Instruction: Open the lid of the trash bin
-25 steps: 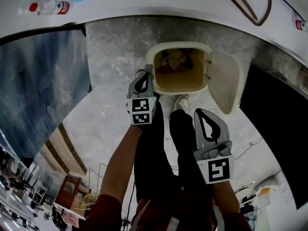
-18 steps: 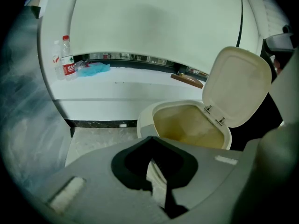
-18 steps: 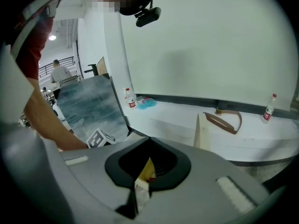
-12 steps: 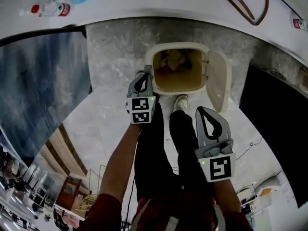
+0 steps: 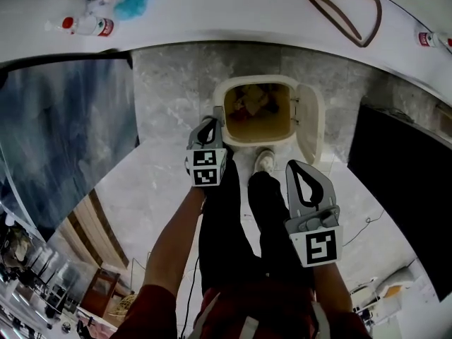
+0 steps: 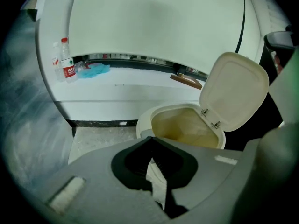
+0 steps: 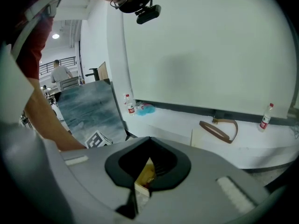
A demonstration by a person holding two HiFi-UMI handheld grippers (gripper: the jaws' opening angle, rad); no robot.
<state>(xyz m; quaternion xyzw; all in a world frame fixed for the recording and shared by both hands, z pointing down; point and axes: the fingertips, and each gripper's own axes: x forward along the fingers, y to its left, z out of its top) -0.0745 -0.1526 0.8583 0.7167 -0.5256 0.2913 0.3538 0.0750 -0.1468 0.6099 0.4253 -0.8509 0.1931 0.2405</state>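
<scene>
The task looks essentially done. The trash bin (image 5: 258,80) stands on the floor straight ahead of the left gripper (image 5: 210,120) and just below its tips. Its lid (image 5: 311,122) is swung up on its hinges and stands upright on the side of the bin nearer the right gripper (image 5: 296,167). The tan inside of the bin is fully exposed, with some rubbish lying at the bottom.

The left gripper's jaws are closed tip to tip on nothing, hovering near the bin's front rim without clearly touching it. The right gripper hangs further back, well short of the lid. Its jaws are also closed, and only a yellowish sliver, probably the bin beyond, shows through the gap behind the tips.

A white shoe (image 5: 266,161) sits at the bin's base between the two grippers and is perhaps working a pedal. As I judge it, neither gripper is holding the lid up, so what remains is at most keeping it open.
</scene>
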